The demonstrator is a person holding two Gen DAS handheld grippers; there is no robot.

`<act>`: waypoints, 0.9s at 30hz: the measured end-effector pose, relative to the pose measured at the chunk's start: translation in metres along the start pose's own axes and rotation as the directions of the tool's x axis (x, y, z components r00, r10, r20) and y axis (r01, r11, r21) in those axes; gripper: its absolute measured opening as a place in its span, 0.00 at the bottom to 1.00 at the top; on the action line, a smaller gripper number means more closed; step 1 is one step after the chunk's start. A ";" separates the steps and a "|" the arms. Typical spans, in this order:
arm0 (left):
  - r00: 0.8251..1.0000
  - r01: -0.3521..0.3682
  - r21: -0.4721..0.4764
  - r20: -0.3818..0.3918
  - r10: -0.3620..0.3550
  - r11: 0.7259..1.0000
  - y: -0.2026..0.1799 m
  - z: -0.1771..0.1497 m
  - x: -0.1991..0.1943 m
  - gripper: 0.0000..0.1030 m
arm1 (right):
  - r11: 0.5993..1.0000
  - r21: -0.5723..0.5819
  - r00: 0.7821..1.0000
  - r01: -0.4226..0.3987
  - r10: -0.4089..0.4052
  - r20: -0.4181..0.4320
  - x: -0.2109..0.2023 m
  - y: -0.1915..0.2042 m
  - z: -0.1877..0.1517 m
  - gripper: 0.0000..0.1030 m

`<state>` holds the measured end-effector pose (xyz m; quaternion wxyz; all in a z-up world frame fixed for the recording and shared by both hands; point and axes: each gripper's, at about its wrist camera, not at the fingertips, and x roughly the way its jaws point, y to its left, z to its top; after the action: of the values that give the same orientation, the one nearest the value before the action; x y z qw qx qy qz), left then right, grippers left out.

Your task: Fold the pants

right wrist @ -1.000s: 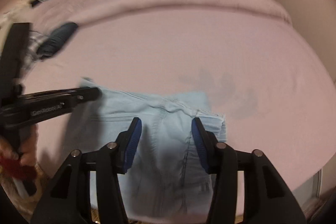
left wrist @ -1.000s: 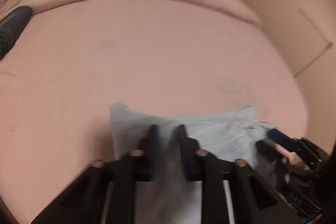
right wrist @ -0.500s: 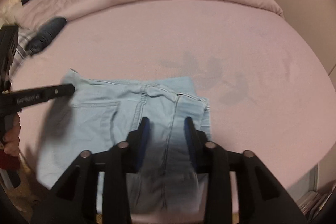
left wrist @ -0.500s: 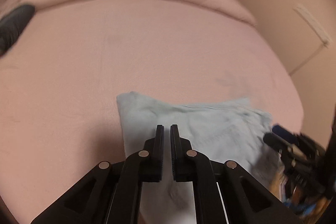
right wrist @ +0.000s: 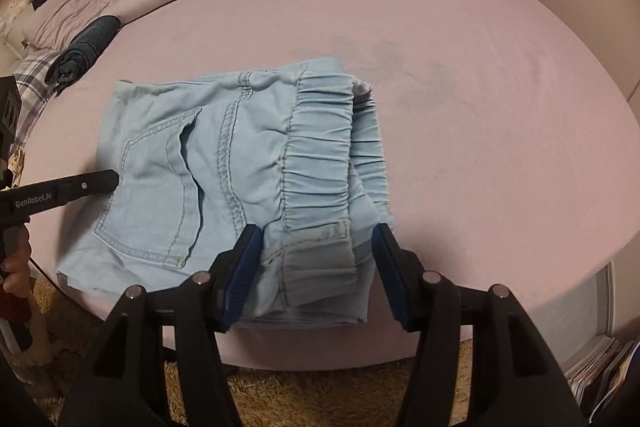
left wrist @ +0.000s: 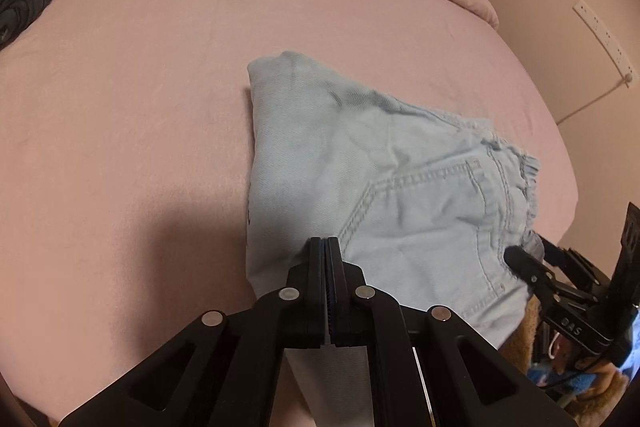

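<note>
**Folded pants at the bed's near edge**

A wide bed under a pink sheet (right wrist: 460,75) carried the folded light-blue denim pants (right wrist: 208,163) at its near edge. The right gripper (right wrist: 316,267) straddled the elastic waistband, jaws wide. The left gripper (left wrist: 325,247), jaws pressed together, met the pants' near edge; whether cloth was pinched could not be told

pants (right wrist: 224,163): pale blue denim
bed sheet (right wrist: 460,115): plain pink
rolled garment (right wrist: 86,49): dark grey
pillow (right wrist: 30,83): plaid
rug (right wrist: 320,399): tan
</note>
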<state>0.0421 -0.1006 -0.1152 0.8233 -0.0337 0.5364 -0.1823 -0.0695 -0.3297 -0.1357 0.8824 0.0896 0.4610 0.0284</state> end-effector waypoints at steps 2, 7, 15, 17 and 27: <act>0.999 0.034 0.017 -0.010 -0.034 0.999 -0.006 -0.004 -0.013 0.06 | 1.000 0.012 1.000 0.004 -0.004 0.001 -0.005 0.001 0.000 0.54; 0.994 0.109 0.070 -0.020 -0.108 0.992 -0.023 -0.031 -0.034 0.07 | 0.998 0.041 0.999 -0.047 0.047 0.003 -0.017 -0.003 -0.003 0.56; 0.992 0.126 -0.007 0.005 -0.126 0.992 -0.002 -0.055 -0.023 0.09 | 0.993 0.095 0.997 -0.066 0.069 -0.025 -0.008 -0.010 -0.013 0.65; 0.994 0.111 0.001 -0.012 -0.111 0.994 -0.004 -0.054 -0.021 0.09 | 0.991 0.113 0.997 -0.069 0.073 -0.029 -0.006 -0.013 -0.014 0.69; 0.999 0.022 0.017 0.023 -0.022 1.000 0.000 -0.050 -0.048 0.32 | 0.989 0.137 0.997 -0.060 0.065 -0.029 -0.009 -0.017 -0.015 0.79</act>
<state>-0.0200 -0.0775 -0.0949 0.8278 -0.0350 0.5248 -0.1954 -0.0869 -0.3460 -0.1401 0.8651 0.1633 0.4736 0.0262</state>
